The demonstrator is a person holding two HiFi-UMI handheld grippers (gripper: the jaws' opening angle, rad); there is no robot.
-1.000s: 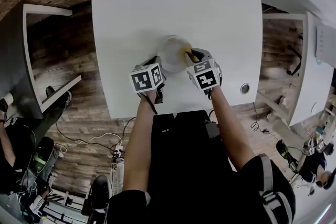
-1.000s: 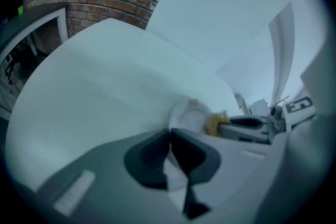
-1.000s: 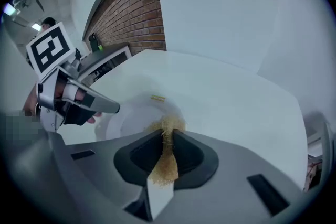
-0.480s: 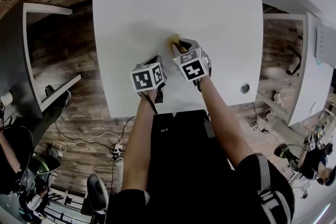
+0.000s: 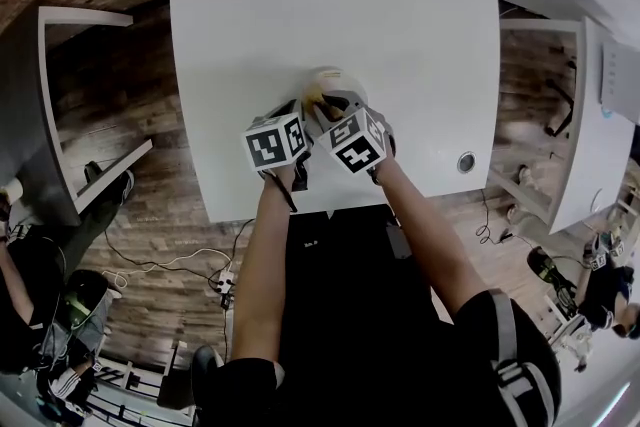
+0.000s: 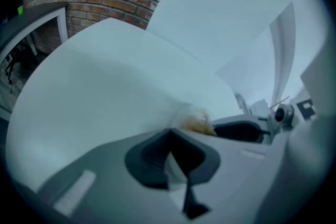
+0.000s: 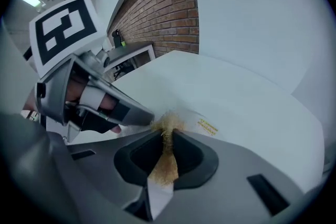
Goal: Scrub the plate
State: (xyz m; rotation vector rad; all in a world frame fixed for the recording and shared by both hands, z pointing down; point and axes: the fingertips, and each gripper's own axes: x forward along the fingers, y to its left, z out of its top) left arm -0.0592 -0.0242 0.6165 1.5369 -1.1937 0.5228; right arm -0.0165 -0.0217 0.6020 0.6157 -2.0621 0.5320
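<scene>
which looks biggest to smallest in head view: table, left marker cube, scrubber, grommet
1. white rectangular table
2. left black-and-white marker cube
3. golden fibrous scrubber and round grey table grommet look alike; scrubber is partly hidden

Pale translucent plate (image 5: 330, 77) on white table (image 5: 420, 35), golden wiry scrubber (image 7: 167, 131) pressed against it, pinched between jaws

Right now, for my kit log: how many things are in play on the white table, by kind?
plate: 1
golden scrubber: 1
tools: 2, the left tool shut on the plate, the right tool shut on the golden scrubber
Total: 4
</scene>
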